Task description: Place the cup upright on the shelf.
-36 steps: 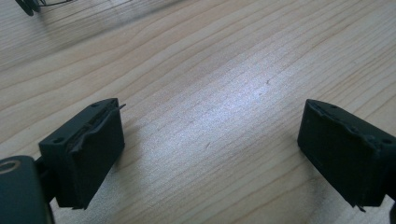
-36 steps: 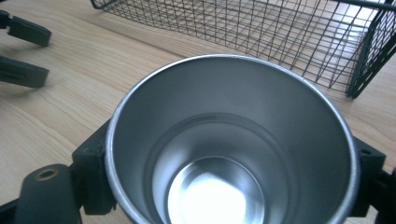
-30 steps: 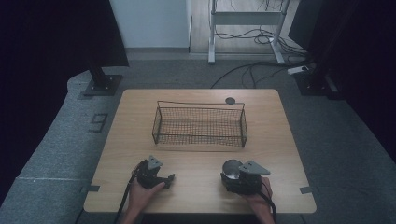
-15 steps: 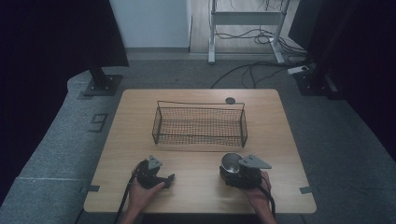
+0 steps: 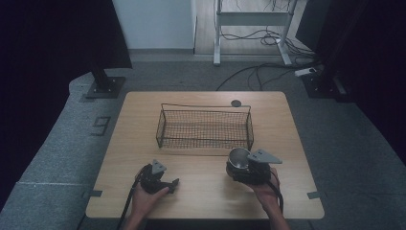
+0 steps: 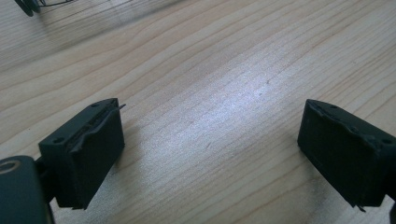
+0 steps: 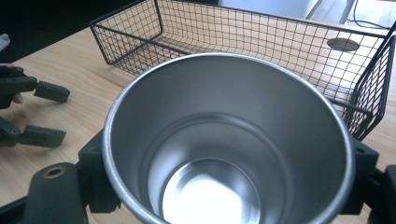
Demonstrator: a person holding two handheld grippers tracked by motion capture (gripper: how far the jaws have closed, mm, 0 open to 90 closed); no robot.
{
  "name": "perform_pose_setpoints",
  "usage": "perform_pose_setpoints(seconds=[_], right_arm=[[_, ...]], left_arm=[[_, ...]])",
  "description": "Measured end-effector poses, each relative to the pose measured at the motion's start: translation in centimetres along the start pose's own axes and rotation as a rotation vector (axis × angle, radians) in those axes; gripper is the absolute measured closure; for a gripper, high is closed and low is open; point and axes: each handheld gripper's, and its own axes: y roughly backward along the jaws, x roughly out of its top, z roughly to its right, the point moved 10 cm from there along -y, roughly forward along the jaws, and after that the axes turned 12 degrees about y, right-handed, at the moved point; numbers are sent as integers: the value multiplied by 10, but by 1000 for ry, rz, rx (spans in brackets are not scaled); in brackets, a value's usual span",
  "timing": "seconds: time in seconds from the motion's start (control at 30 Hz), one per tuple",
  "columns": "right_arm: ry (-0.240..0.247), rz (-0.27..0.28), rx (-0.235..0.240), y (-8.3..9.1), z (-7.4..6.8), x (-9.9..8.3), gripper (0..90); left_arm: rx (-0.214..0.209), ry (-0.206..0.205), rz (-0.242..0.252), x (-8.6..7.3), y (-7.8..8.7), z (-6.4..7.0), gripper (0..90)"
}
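Note:
A steel cup is clamped between the jaws of my right gripper, mouth up and empty inside. From above, the cup rides at the front of the right gripper, just short of the black wire basket in the middle of the table. My left gripper rests near the front left of the table, open. Its two black fingers stand wide apart over bare wood with nothing between them. It also appears at the left in the right gripper view.
The wooden table has a round grommet behind the basket's far right corner. Floor cables and stand bases lie beyond the table. A corner of the basket shows ahead of the left gripper.
My right gripper with the cup has moved forward and slightly left toward the basket. The left gripper has stayed where it was.

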Motion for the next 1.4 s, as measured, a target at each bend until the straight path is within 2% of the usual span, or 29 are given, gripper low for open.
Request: perform_pose_setpoints(seconds=[0.1,0.4,0.93,1.17,1.4], right_arm=[[-21,7,18,-2,1,3,182],[-6,10,18,-7,8,14,182],[-26,25,26,-12,20,31,183],[-10,35,22,-17,23,44,183],[-21,25,21,-22,29,47,182]], left_arm=[[0,0,0,0,0,0,71],[0,-1,-1,0,0,0,71],[-1,-1,1,0,0,0,72],[-1,-3,-1,0,0,0,73],[0,-3,-1,0,0,0,73]])
